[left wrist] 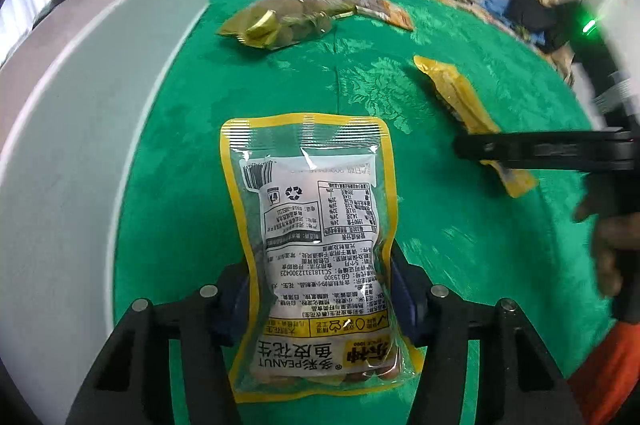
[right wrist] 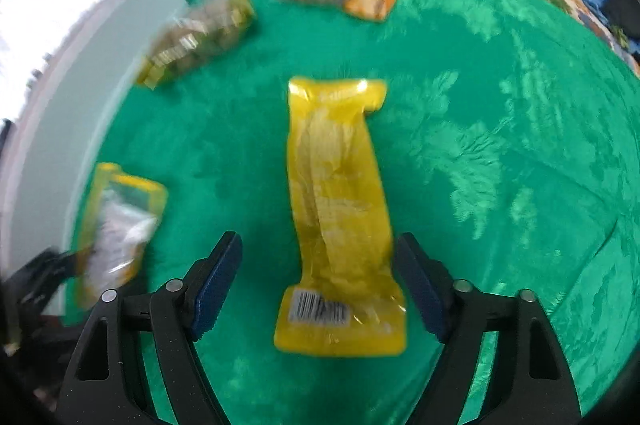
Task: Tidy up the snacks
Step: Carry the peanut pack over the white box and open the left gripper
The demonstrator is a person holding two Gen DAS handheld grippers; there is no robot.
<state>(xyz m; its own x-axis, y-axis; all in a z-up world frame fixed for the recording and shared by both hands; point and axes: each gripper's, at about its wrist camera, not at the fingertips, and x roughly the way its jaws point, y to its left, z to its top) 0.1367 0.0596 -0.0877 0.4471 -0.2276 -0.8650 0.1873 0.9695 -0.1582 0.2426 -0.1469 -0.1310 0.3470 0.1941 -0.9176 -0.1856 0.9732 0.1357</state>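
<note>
While the left tool (left wrist: pixel 320 289) clamps the peanut bag (left wrist: pixel 316 245), the right tool (right wrist: pixel 320 281) straddles the yellow pouch (right wrist: pixel 340 209).

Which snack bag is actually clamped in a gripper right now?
The peanut bag, squeezed between the left gripper pads. The long yellow pouch only lies between the open right gripper fingers.

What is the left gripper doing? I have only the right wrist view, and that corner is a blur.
Observer: The left gripper is shut on the peanut bag, its fingers pressing the bag's two long edges.
Operator: Which side of the bag shows?
Observer: The side with the barcode and the word PEANUT faces the left wrist camera.
</note>
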